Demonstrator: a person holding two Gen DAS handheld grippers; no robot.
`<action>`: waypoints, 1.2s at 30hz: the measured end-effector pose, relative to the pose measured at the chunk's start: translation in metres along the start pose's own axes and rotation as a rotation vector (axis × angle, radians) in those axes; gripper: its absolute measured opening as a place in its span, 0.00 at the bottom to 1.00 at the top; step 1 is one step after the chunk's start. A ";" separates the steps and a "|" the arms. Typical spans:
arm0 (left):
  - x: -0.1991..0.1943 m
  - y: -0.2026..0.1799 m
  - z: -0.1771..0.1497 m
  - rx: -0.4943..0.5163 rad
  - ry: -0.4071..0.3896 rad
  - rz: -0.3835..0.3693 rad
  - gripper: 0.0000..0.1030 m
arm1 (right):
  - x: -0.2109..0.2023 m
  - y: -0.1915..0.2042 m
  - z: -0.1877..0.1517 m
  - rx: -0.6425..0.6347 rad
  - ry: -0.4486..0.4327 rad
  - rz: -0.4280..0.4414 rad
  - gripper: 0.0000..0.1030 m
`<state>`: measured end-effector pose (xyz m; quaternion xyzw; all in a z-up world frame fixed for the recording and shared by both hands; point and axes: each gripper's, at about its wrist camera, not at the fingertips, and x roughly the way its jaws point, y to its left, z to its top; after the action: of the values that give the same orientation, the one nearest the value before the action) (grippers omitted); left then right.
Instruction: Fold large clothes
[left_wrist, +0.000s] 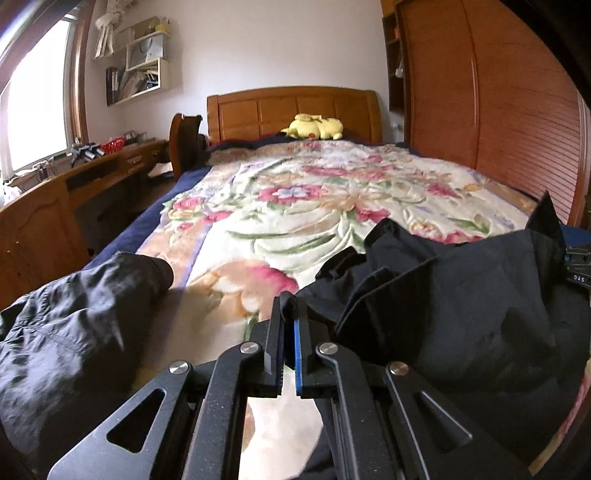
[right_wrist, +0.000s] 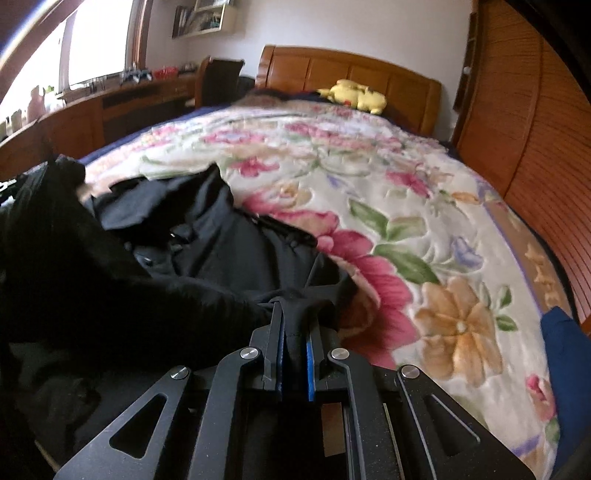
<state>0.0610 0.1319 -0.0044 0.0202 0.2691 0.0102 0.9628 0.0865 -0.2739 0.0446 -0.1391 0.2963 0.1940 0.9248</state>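
Note:
A large black garment (left_wrist: 461, 291) lies bunched on the floral bedspread (left_wrist: 295, 199) near the foot of the bed. My left gripper (left_wrist: 290, 301) is shut on an edge of this black cloth, which sticks out past the fingertips. In the right wrist view the same black garment (right_wrist: 207, 236) spreads to the left, with folds and a small fastener showing. My right gripper (right_wrist: 291, 301) is shut on a thick fold of it, pinched between the blue pads. A second dark, shiny garment (left_wrist: 74, 314) lies at the left by the bed's edge.
A yellow plush toy (left_wrist: 314, 127) rests by the wooden headboard (left_wrist: 291, 107). A wooden wardrobe (left_wrist: 498, 110) runs along the right side of the bed. A desk (left_wrist: 92, 173) and chair stand at the left under the window. Blue cloth (right_wrist: 565, 350) lies at the right edge.

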 end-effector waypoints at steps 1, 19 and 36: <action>0.006 0.001 0.001 0.002 0.009 0.002 0.04 | 0.004 0.000 0.005 -0.004 0.004 0.000 0.08; 0.080 0.012 0.092 0.025 -0.023 0.125 0.04 | 0.063 -0.021 0.117 0.061 -0.089 -0.091 0.08; 0.100 0.017 0.084 -0.013 0.048 0.132 0.23 | 0.106 -0.022 0.128 0.139 -0.066 -0.137 0.65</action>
<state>0.1895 0.1488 0.0164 0.0314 0.2903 0.0758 0.9534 0.2388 -0.2168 0.0843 -0.0883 0.2681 0.1138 0.9526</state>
